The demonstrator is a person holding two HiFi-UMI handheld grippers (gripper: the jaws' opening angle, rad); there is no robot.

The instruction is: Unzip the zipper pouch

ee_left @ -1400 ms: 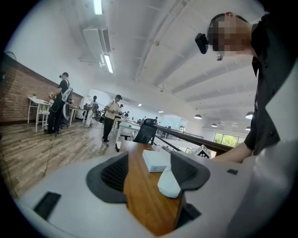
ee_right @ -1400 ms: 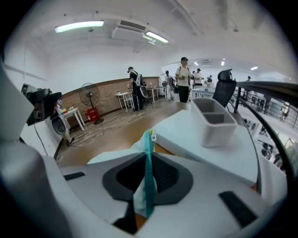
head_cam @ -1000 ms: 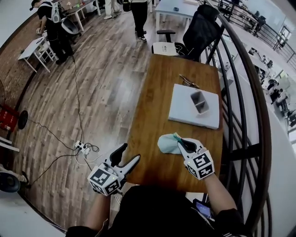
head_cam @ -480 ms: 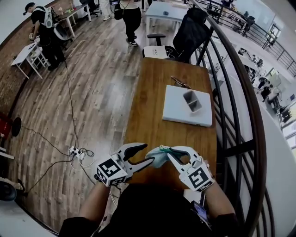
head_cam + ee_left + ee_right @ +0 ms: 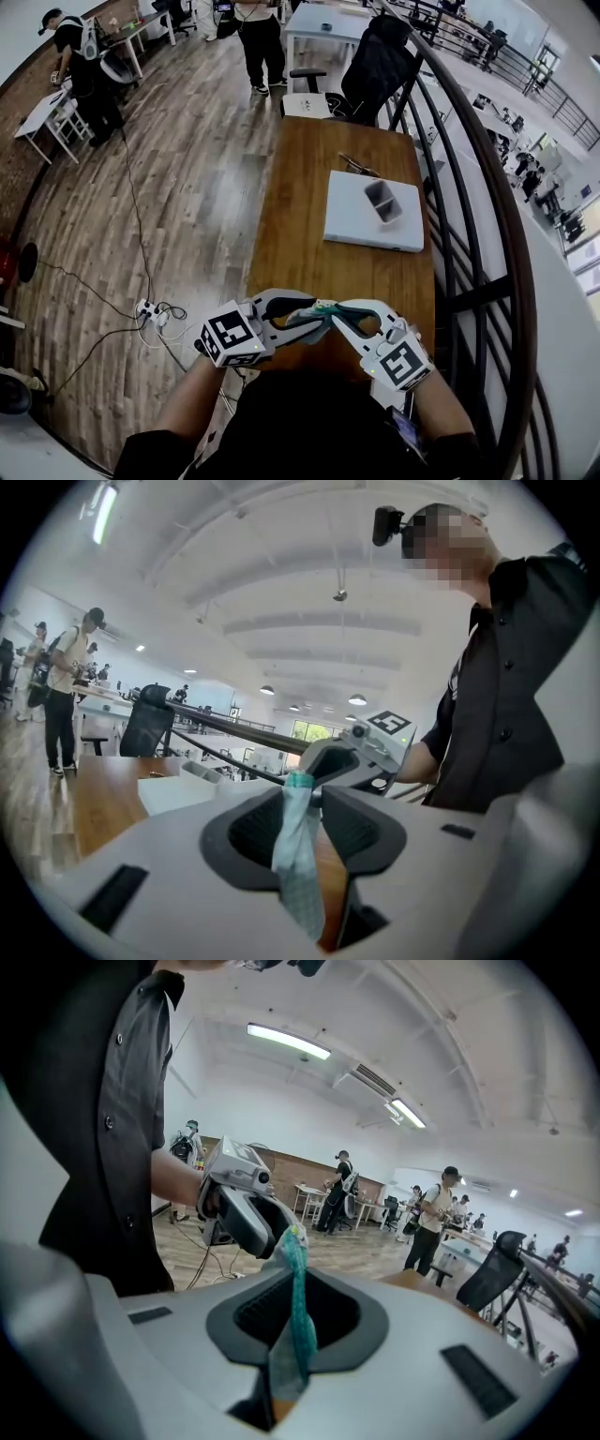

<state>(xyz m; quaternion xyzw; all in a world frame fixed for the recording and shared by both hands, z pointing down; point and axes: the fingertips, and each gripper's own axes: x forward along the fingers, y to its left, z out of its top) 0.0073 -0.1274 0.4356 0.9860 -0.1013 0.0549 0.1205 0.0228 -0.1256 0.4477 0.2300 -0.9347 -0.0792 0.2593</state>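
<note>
Head view: at lower centre you hold one zipper pouch [image 5: 314,309] lifted over the near edge of the table [image 5: 309,234], between your two grippers.

Left gripper view: your left gripper [image 5: 302,791] is closing its jaws around one end of the pouch, with no firm pinch showing yet.

Right gripper view: your right gripper [image 5: 295,1277] is clamped narrowly on the other end.

I judge the zip still shut, so the whole pull is left.

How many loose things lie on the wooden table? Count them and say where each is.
3. A white pad on the far half; a phone lying on that pad; a small dark item, too small to identify, just beyond it. The pouch may hide others.
</note>
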